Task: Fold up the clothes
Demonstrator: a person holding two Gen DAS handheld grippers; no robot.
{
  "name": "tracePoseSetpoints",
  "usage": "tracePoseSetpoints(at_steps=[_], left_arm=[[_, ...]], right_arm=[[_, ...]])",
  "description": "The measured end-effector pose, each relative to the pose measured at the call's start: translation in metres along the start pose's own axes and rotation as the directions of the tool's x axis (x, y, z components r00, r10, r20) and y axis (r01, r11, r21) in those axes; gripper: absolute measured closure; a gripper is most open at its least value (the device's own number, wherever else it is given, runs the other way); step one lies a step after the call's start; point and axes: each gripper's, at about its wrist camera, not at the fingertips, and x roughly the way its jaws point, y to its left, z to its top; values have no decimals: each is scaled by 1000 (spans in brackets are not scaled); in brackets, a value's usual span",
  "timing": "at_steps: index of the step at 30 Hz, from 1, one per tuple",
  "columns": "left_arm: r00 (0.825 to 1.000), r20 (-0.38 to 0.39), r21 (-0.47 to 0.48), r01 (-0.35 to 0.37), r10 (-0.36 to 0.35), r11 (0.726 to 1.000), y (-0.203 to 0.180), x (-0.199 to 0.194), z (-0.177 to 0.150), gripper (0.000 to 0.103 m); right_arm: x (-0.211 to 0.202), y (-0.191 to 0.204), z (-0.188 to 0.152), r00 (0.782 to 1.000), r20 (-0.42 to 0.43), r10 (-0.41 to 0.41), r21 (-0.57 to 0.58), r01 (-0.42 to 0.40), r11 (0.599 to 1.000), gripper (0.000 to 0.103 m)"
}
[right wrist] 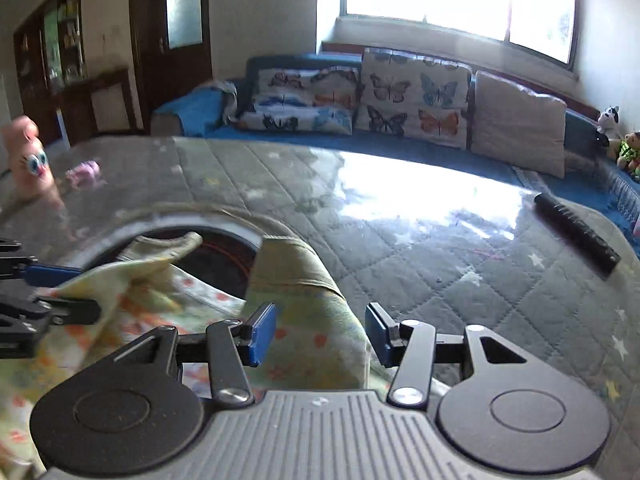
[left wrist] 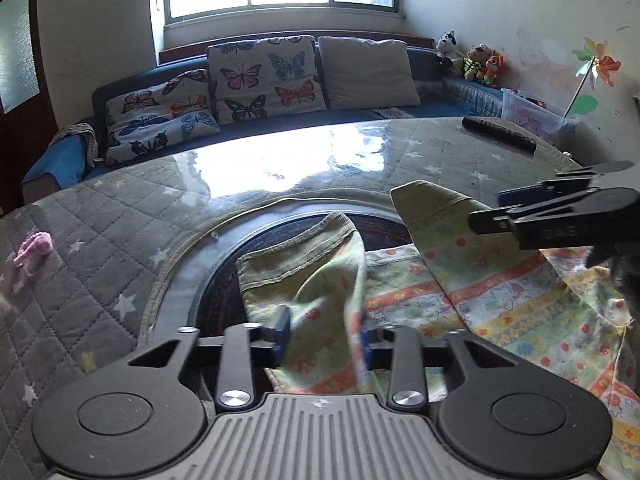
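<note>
Two tools in view, both over a small printed garment (left wrist: 500, 304) w/ green ribbed cuffs, lying partly spread at near edge of the surface (left wrist: 120, 216).

Left tool (left wrist: 322, 336): blue pads closed in on a bunched fold of the garment, cloth pinched between them; one cuffed leg/sleeve (left wrist: 296, 248) runs up ahead of the pads, raised off the rest. From the right wrist view the left tool (right wrist: 80, 284) enters at left edge, cloth draped at its tip.

Right tool (right wrist: 320, 334): jaws clearly apart, gap wide. Second cuffed part of garment (right wrist: 296, 276) lies under and between the pads, left pad at the cloth, right pad clear of it. No grip evident. From left wrist view the right tool (left wrist: 486, 210) sits at right edge, just above the same cuffed part; contact there cannot be confirmed.

Surface: grey quilted star-print cover under a glossy clear sheet, strong window glare mid-surface. Curved cut-out in the cover exposes a dark round area (left wrist: 376, 228) beneath the garment.

Other items: black remote (left wrist: 498, 134) at far right of surface, well apart from garment. Small pink item (left wrist: 34, 248) at left. Pink toy w/ large eyes (right wrist: 28, 158) at far left. Sofa (left wrist: 256, 136) w/ butterfly cushions (left wrist: 262, 76) behind, plush toys (left wrist: 476, 60) in the corner.
</note>
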Motion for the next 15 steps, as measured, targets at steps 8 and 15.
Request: tracePoseSetpoints(at_steps=[8,15], left_arm=[[1000,21,-22,-14,14,1000,7,-13,-9,100],[993,75,-112,-86,95,990,33,-57,-29,101]], right_arm=[[-16,1,-11,1000,7,-3,17,3,1000,98],[-95,-14,-29,991,136,-19,57,11,998,99]])
